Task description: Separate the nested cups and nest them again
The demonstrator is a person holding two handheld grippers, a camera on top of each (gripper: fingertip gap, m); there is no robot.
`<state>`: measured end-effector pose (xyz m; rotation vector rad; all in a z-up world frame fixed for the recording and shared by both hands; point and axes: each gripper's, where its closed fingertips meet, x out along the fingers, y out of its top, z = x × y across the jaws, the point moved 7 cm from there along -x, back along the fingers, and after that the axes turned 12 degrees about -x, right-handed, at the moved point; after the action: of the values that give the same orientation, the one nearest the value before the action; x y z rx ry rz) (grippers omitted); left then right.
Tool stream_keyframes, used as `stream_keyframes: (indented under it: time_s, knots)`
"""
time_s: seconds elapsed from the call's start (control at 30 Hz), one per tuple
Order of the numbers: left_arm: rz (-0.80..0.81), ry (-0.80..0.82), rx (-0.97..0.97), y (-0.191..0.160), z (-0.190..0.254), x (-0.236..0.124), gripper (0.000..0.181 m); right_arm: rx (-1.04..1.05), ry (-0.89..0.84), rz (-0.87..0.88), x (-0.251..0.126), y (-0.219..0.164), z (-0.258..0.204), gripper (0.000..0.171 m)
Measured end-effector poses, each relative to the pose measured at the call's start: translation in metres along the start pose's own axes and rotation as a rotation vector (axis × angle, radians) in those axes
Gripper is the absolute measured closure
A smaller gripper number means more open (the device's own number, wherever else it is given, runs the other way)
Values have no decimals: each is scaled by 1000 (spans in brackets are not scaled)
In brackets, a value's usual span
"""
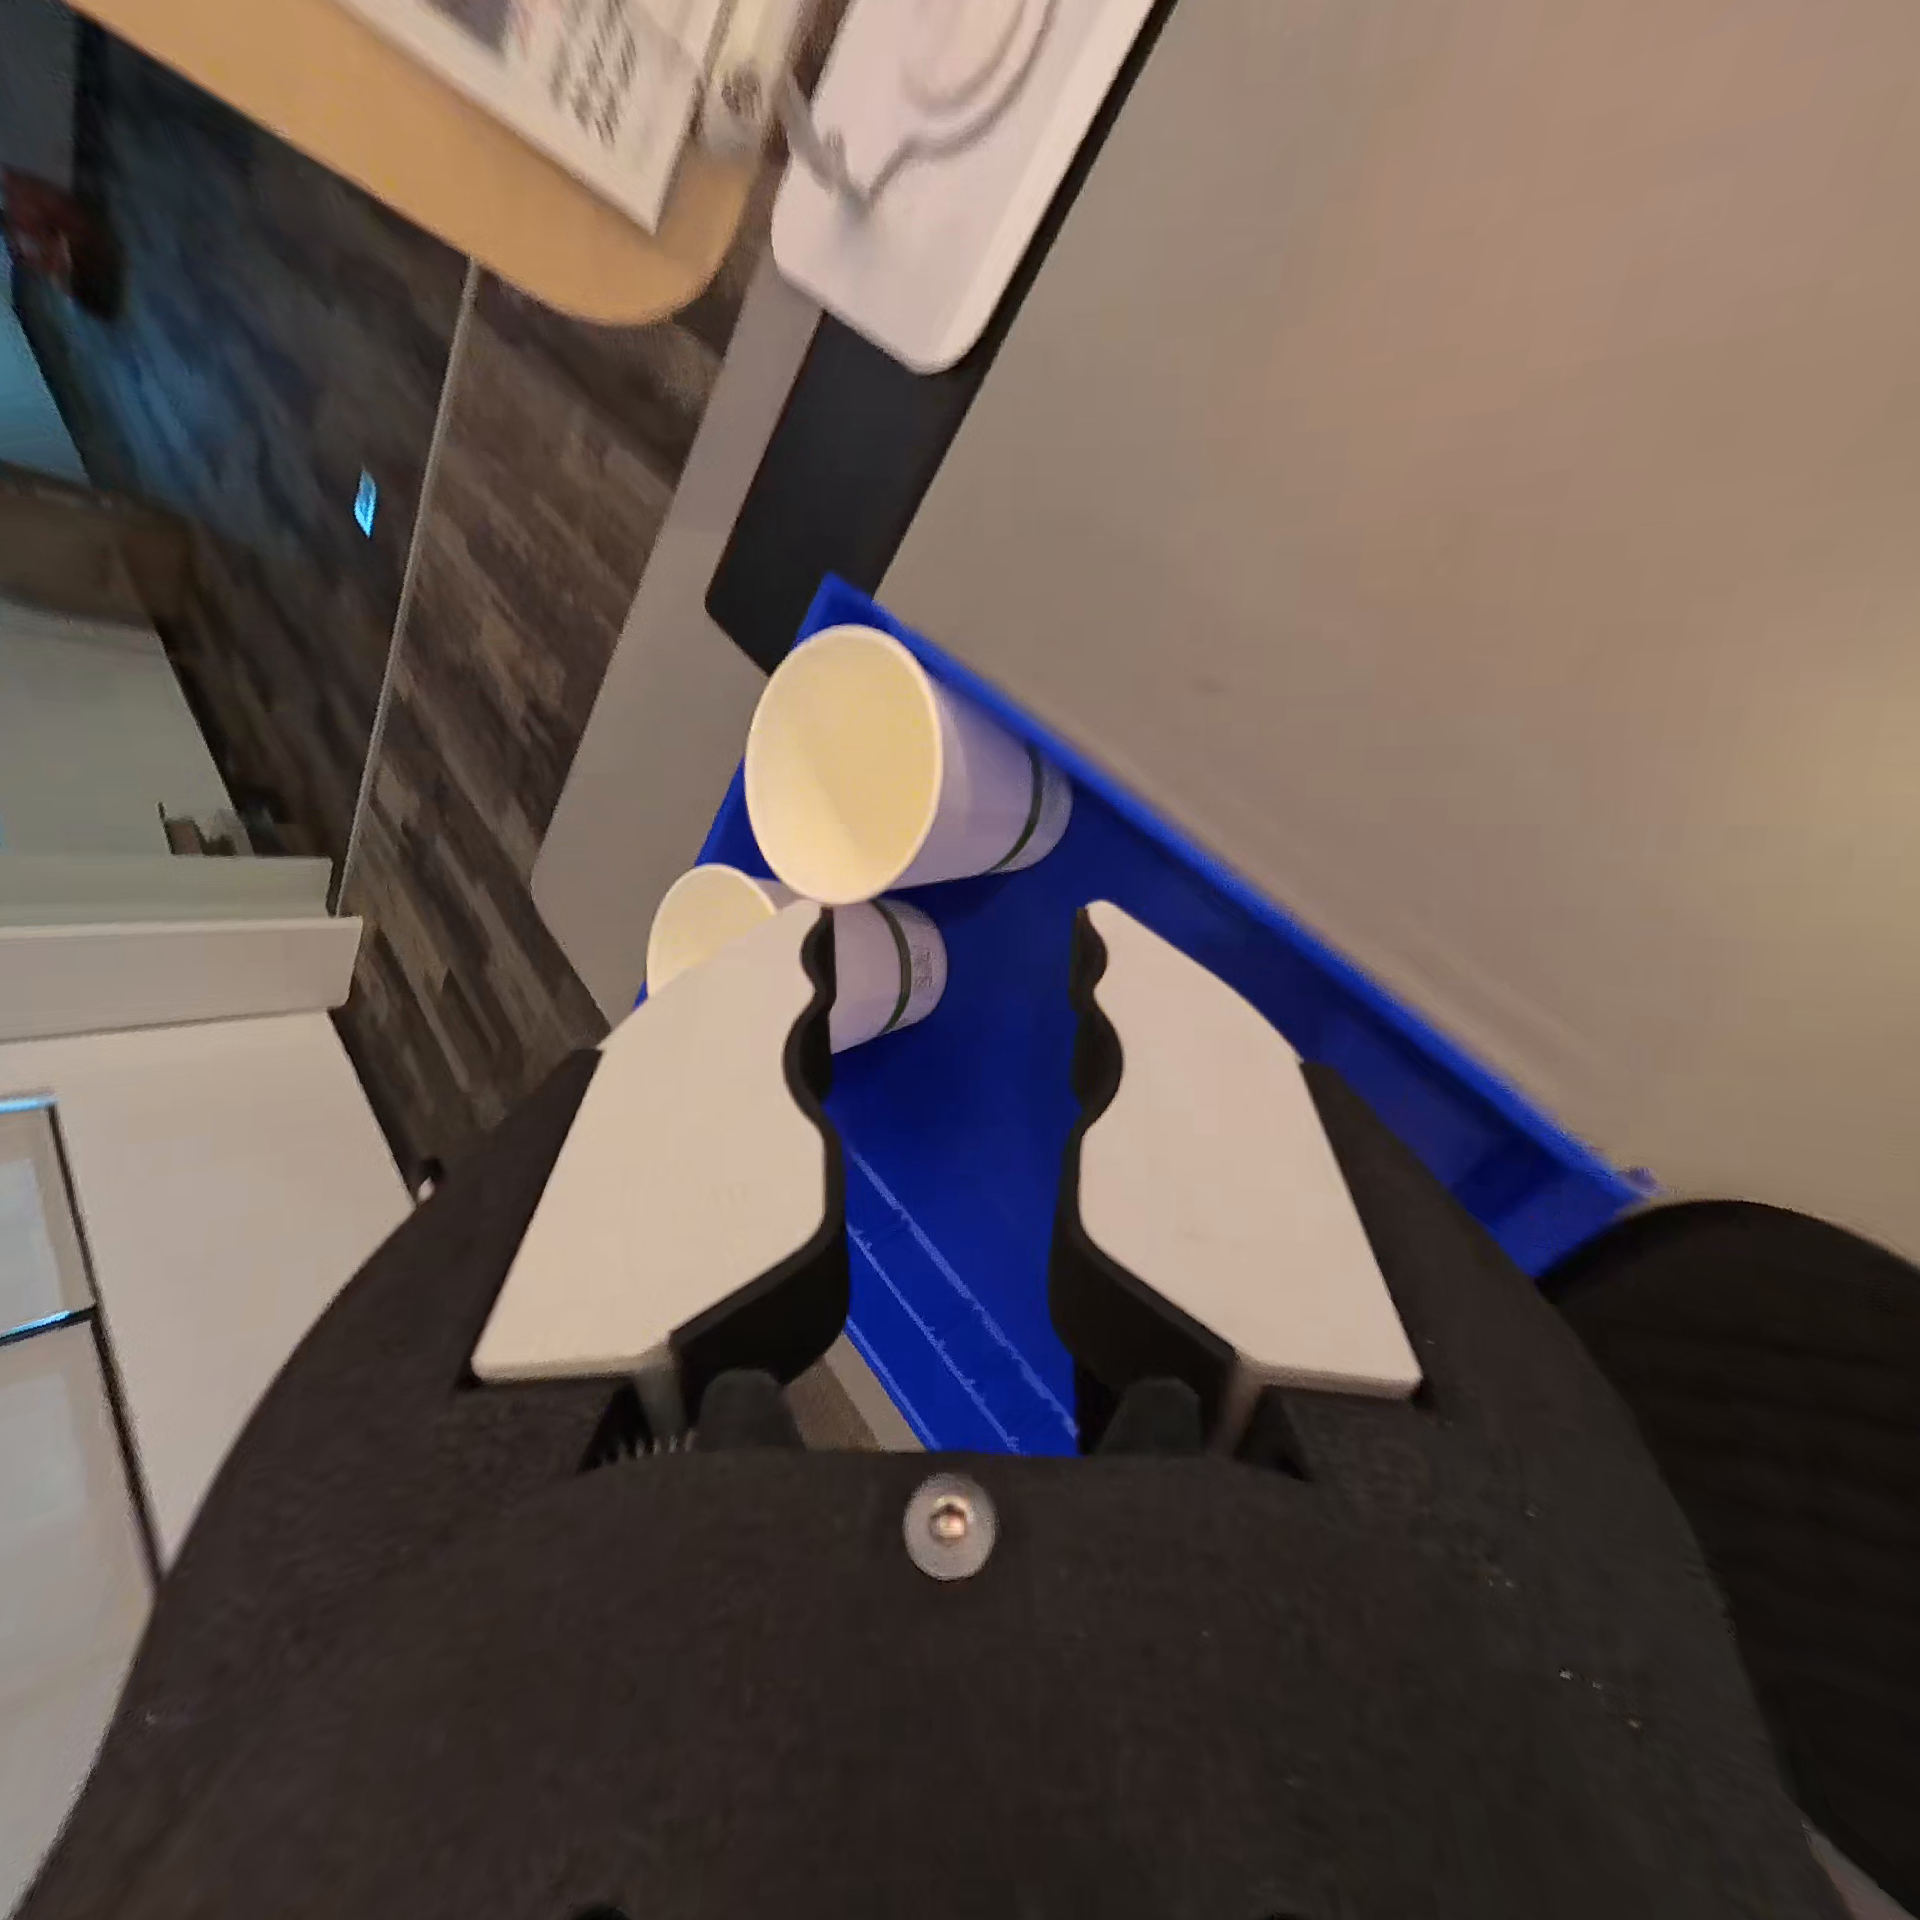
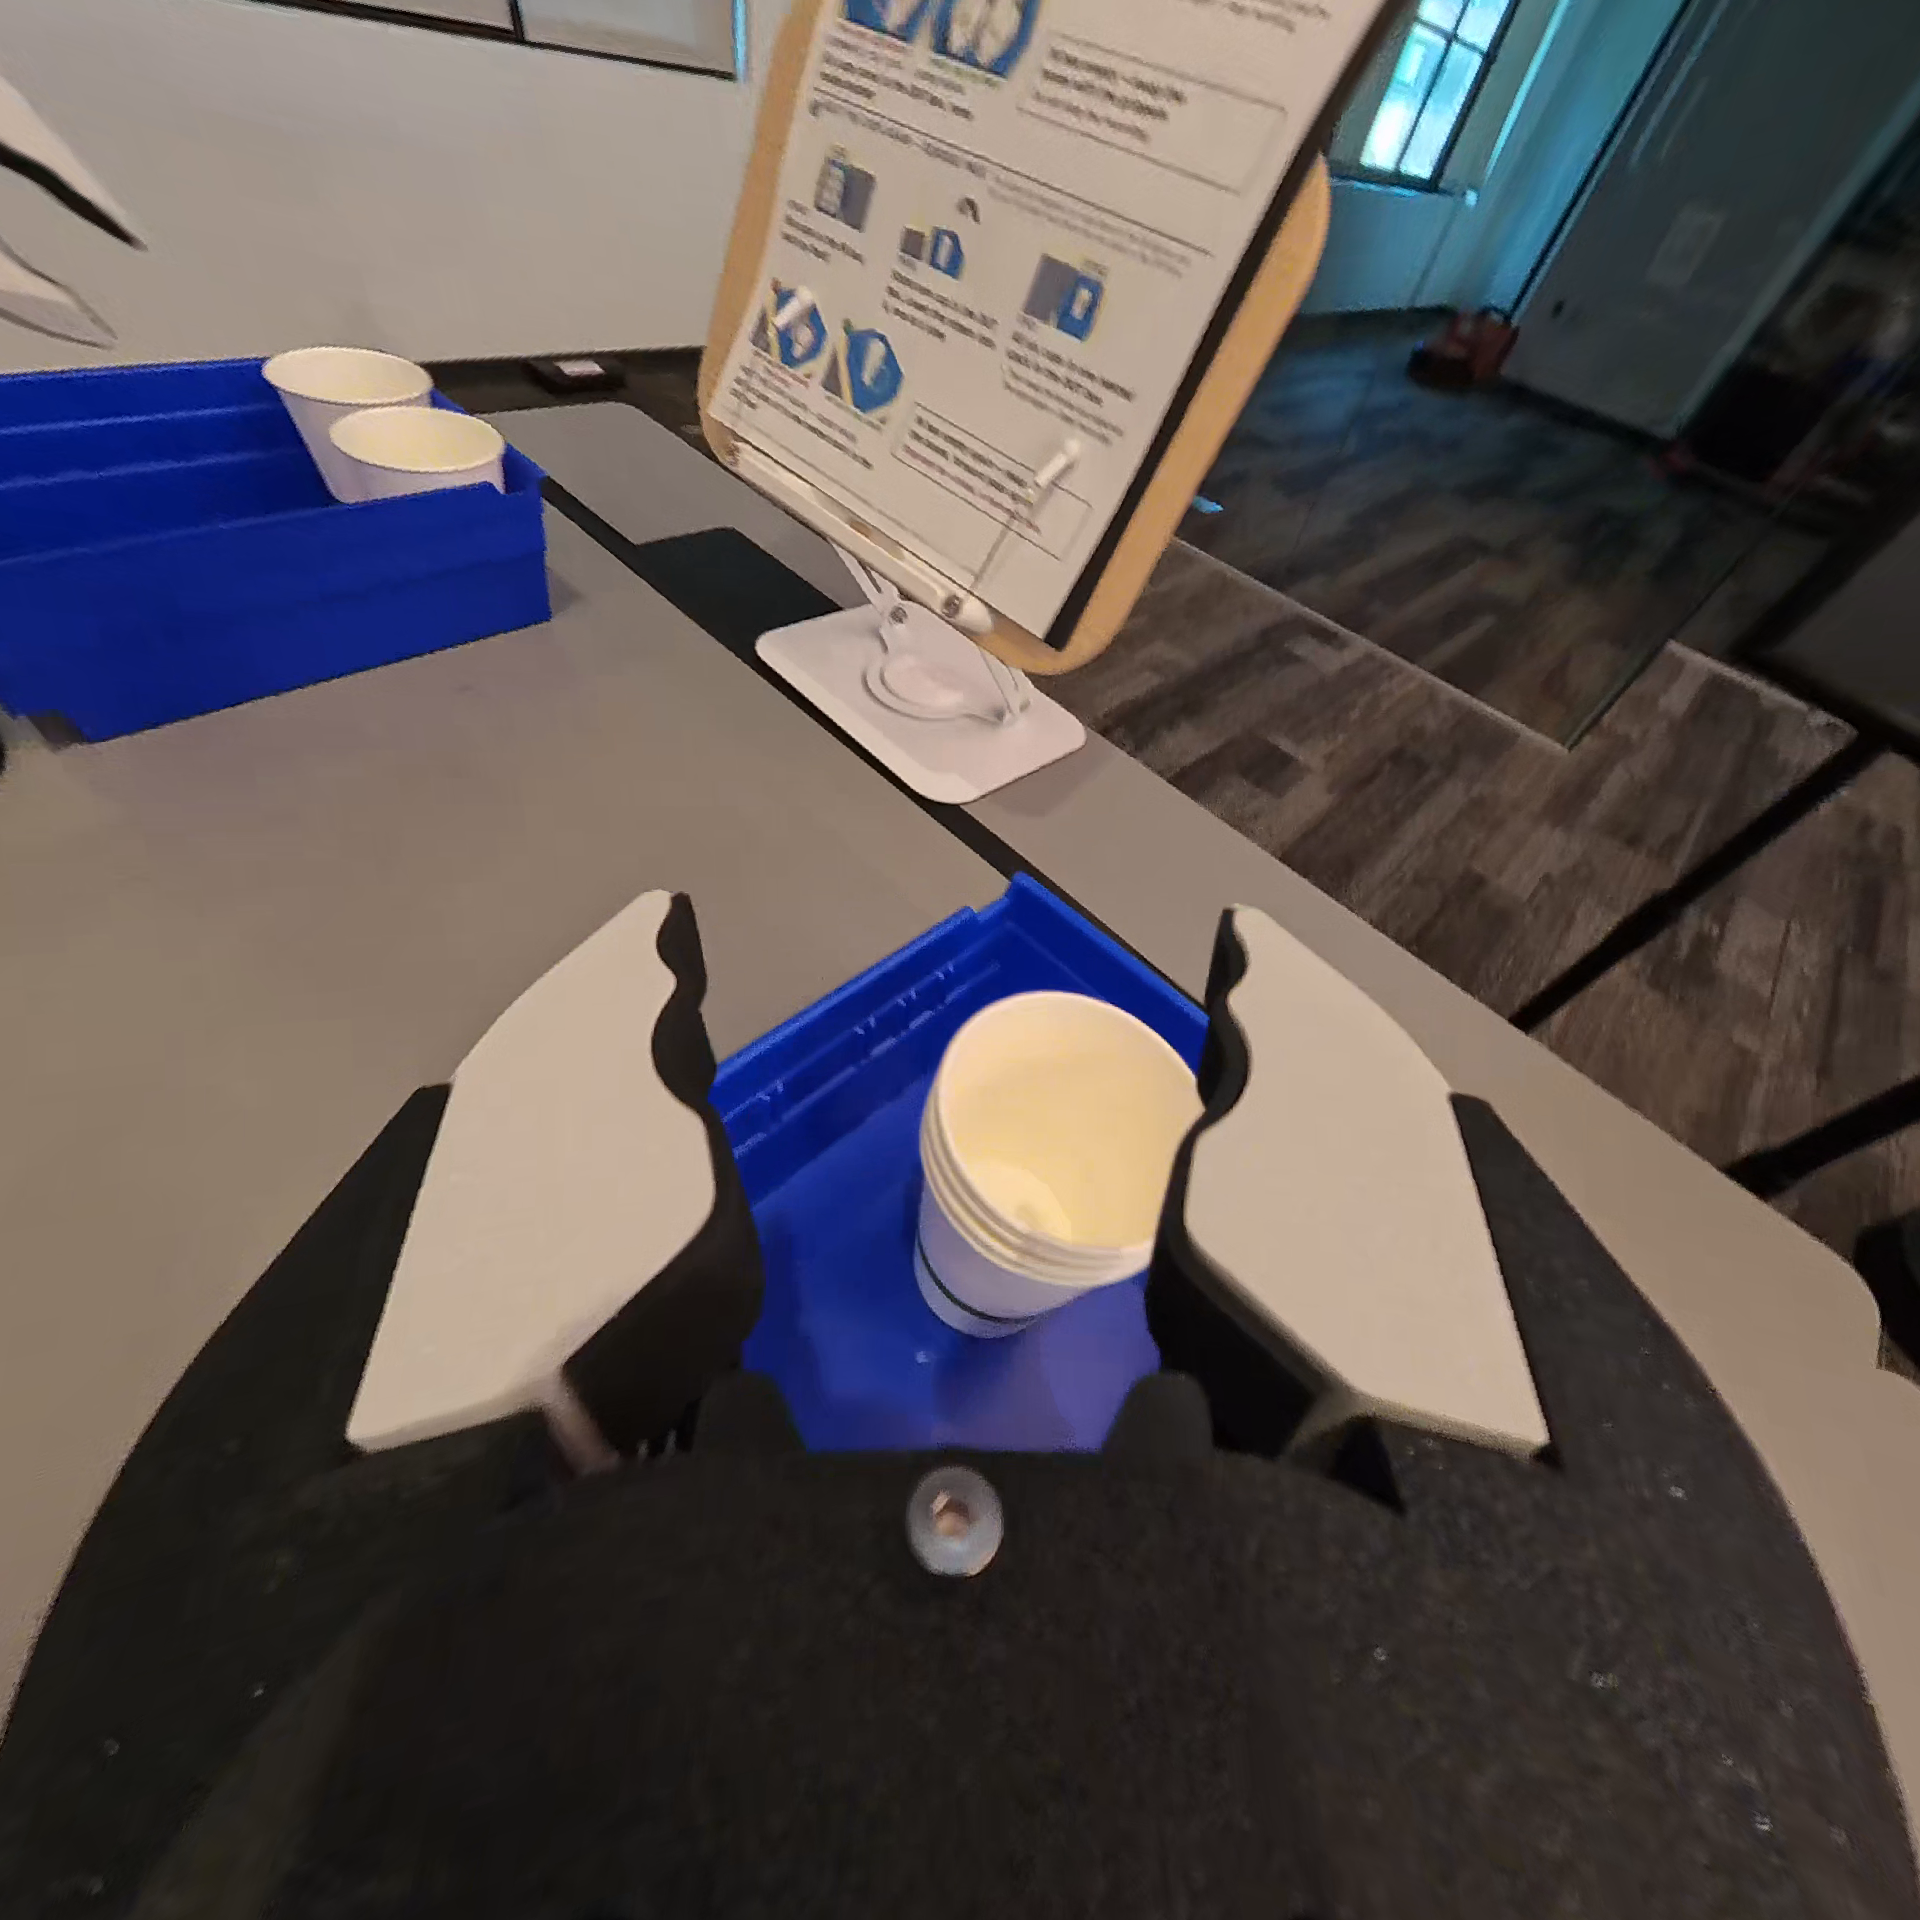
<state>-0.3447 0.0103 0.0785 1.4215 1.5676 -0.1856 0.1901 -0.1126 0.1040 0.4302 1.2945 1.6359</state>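
L tool (image 1: 951,961) apart, empty | R tool (image 2: 951,971) apart over nested cups (image 2: 1049,1164) in bin (image 2: 831,1049)

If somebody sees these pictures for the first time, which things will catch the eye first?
First, the stack of nested paper cups standing in a blue bin, right between the open jaws of the right gripper. Next, two single cups in another blue bin farther left on the grey table, then the instruction board behind.

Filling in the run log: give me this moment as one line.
left gripper: open, empty, by two single cups in far bin | right gripper: open over nested stack in near bin | no cup held
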Motion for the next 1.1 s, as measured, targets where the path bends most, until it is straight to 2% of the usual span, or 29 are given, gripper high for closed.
stream_keyframes:
  time_s: [0.2, 0.4, 0.57, 0.63, 0.83, 1.1]
  knots:
    - [-128, 77, 129, -13, -7, 81, 141, -61, 46, 10, 8, 12, -12, 83]
    - [-198, 44, 220, -9, -5, 111, 148, -68, 73, -18, 15, 11, -15, 84]
    - [-249, 25, 235, -10, -6, 120, 157, -77, 90, -28, 17, 10, -17, 86]
    - [-249, 9, 233, -10, -4, 120, 166, -77, 90, -28, 17, 9, -17, 86]
    - [-270, -26, 217, -14, 0, 117, 174, -69, 92, -8, 14, 9, -16, 87]
    - [-246, -9, 235, -3, -4, 90, 178, -67, 95, -6, 13, 8, -15, 87]
